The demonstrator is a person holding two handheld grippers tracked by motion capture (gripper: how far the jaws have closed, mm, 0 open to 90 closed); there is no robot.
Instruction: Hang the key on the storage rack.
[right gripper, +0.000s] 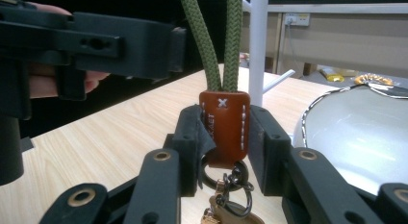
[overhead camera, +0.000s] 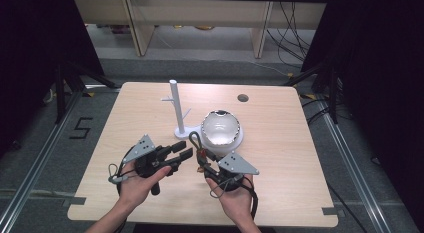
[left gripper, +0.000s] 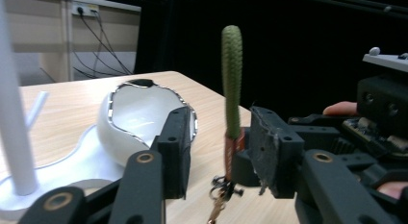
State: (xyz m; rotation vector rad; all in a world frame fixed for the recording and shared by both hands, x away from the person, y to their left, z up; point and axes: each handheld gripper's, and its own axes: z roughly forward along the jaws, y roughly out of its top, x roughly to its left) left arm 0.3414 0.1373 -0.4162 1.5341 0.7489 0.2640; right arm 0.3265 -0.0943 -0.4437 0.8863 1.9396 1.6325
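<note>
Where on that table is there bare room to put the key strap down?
The wooden table is bare along its right side, right of the white bowl, and along its left side, left of the white peg stand. The middle is crowded: stand, bowl, both grippers, the right gripper holding the strap.

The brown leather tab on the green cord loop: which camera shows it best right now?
The right gripper view: the brown leather tab sits close and centred, clamped between the right hand-held gripper's jaws, stitching and metal ring clear. The left gripper view shows it edge-on beneath the green cord loop. The high view shows a small dark speck.
</note>
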